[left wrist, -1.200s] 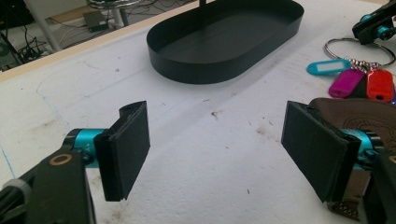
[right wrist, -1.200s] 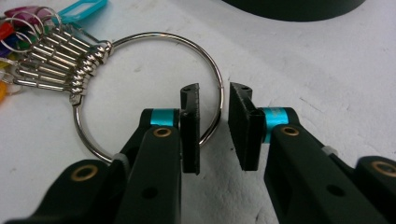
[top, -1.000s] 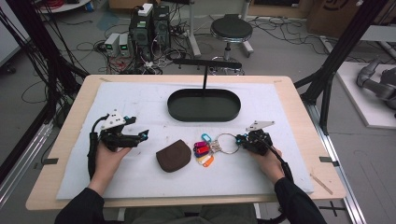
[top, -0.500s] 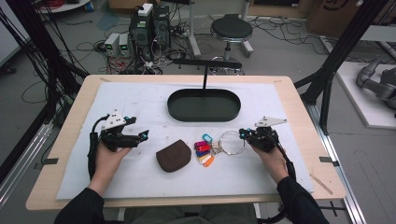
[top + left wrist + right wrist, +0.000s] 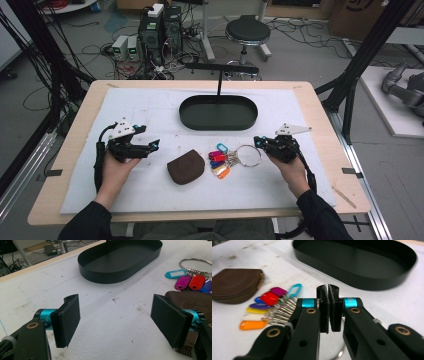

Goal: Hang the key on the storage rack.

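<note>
Our right gripper [image 5: 259,142], jaws clamped on the key ring [image 5: 248,155], has dragged it toward 3 o'clock; the tray [image 5: 218,123] waits at 12. Left gripper [image 5: 154,145] jaws stand apart.

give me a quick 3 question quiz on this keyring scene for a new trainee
1. True or false: the left gripper has its jaws spread wide with nothing between them.
2. What is the right gripper shut on? A) the brown pouch B) the metal ring of the key tags C) the tray's rim
3. Which thing lies between the brown pouch and the metal ring in the high view?

Key
1. True: bare white mat shows between the pads.
2. B: the ring passes under the closed jaws in the right gripper view.
3. The bunch of coloured key tags. The black oval tray sits behind them, with nothing in it.
</note>
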`<state>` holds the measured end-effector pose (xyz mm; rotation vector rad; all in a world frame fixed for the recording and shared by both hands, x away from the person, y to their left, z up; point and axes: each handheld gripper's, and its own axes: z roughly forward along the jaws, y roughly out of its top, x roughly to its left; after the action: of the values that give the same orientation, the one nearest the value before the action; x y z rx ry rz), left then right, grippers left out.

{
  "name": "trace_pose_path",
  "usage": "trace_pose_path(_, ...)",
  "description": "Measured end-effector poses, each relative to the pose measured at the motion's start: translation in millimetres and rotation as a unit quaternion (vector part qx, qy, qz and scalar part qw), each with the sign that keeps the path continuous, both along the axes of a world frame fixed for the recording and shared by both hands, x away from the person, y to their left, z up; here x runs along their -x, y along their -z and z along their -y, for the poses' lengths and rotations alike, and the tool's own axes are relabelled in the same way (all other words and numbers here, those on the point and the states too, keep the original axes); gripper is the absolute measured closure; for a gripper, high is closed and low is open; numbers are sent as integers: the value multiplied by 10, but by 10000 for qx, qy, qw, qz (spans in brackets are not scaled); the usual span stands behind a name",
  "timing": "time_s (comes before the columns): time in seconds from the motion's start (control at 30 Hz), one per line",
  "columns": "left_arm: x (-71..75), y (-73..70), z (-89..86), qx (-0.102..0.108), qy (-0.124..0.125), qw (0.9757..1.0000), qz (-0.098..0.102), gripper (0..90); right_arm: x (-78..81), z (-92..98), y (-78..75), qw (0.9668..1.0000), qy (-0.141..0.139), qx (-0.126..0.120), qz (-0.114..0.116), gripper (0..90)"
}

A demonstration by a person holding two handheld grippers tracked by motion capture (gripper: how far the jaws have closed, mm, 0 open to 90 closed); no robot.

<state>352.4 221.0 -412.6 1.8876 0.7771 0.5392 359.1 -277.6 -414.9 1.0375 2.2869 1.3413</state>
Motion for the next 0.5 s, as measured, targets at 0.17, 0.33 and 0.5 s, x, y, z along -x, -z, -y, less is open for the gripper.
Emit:
trace_pose_path(0.17,-1,1,0,-3,20,10000,-16,237,-40,24,107,9989,294,263,-265,831)
trace_pose_path(0.33,7,-3,-1,0,12,10000,6,237,-88,-10,264,9939,422,860,-551,820)
trace_pose_path(0.5,7,2,-7,-9,-1,10000,-6,237,-80,-73,306,9901,436,1214,-552,802)
